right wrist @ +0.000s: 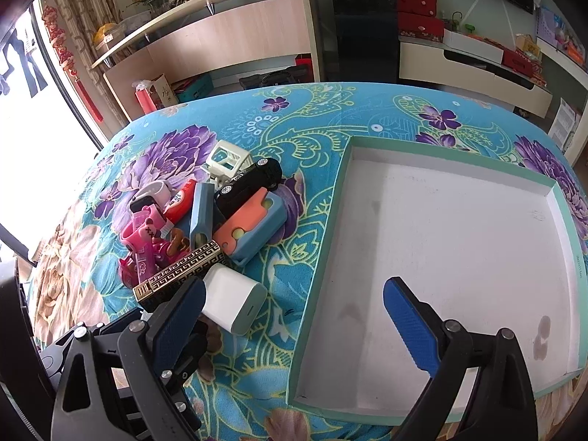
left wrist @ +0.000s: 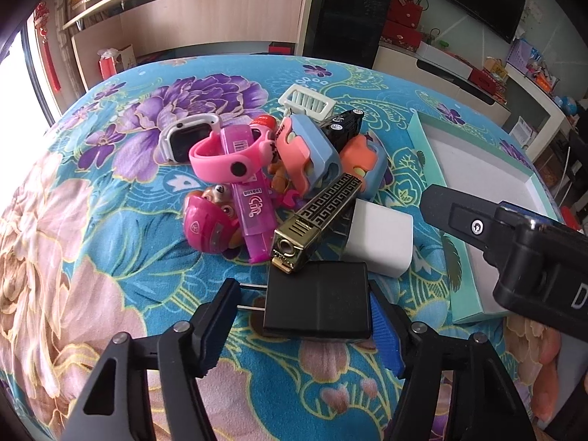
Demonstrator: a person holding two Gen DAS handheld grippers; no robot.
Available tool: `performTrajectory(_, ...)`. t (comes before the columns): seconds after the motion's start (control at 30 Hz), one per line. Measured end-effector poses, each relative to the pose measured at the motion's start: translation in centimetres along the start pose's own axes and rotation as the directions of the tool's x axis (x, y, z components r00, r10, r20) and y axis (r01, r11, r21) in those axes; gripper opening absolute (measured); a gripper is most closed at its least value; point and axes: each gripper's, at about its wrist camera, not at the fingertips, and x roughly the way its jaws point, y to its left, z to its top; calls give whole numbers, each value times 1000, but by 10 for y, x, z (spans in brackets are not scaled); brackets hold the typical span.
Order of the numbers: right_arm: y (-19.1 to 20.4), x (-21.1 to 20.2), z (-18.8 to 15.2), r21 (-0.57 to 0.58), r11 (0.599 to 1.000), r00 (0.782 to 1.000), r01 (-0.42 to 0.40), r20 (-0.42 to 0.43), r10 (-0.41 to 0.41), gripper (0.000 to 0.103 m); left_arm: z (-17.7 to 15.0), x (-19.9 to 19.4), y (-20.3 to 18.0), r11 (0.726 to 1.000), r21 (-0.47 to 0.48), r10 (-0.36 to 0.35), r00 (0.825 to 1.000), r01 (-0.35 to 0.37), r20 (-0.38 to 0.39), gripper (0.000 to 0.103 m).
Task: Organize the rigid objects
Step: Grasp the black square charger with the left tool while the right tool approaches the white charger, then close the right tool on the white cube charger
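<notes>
Black and flat, a charger (left wrist: 316, 299) with two prongs sticking out to its left lies between the spread fingers of the left gripper (left wrist: 297, 327); the jaws stand open around it, the blue pads (left wrist: 386, 334) close to its sides, though I cannot tell if they touch. Just beyond it sits the pile on the flowered cloth (left wrist: 110, 257): a gold patterned lighter (left wrist: 316, 220) leaning onto the charger's far edge, a white adapter (left wrist: 380, 237) beside it, a pink watch (left wrist: 228, 158), a purple tube (left wrist: 250, 202), a pink toy pup (left wrist: 209, 220), two blue-and-orange blocks (left wrist: 308, 150), a black toy car (left wrist: 343, 126) and a white grille piece (left wrist: 307, 103).

To the right of the pile lies a teal-rimmed tray (right wrist: 319, 257) with a white floor. The right gripper (right wrist: 294, 316) hangs with jaws wide open, one finger (right wrist: 411, 323) over the tray, the other over the cloth near the adapter, holding nothing.
</notes>
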Motion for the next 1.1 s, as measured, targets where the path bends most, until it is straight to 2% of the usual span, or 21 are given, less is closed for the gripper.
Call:
performTrajectory(0.23, 11, 4, -1, -45, 999, 1000, -4, -7, 4, 97, -3, -5, 6, 1000, -15, -16, 1000, 16, 8, 70)
performTrajectory(0.6, 24, 8, -3, -92, 996, 1000, -19, -10, 18, 97, 1, -34, 48, 987, -142, 85, 995, -77, 51, 70)
performTrajectory(0.7, 28, 9, -3, -89, 994, 998, -65, -22, 63, 97, 1, -41, 59, 980, -168, 121, 990, -108, 71, 70)
performTrajectory(0.77, 35, 11, -5, -132, 991, 1000, -24, -20, 22, 97, 1, -43, 66, 976, -191, 125, 989, -110, 72, 70)
performTrajectory(0.83, 40, 13, -7, -156, 988, 1000, -17, -23, 14, 97, 1, -44, 73, 969, -216, 137, 988, -118, 75, 70)
performTrajectory(1.03, 52, 18, -11, -212, 977, 1000, -16, -29, 11, 87, -1, -46, 88, 950, -280, 167, 983, -139, 78, 70)
performTrajectory(1.1, 54, 21, -12, -215, 976, 999, -31, -42, 23, 76, -2, -45, 90, 947, -288, 169, 983, -141, 75, 70)
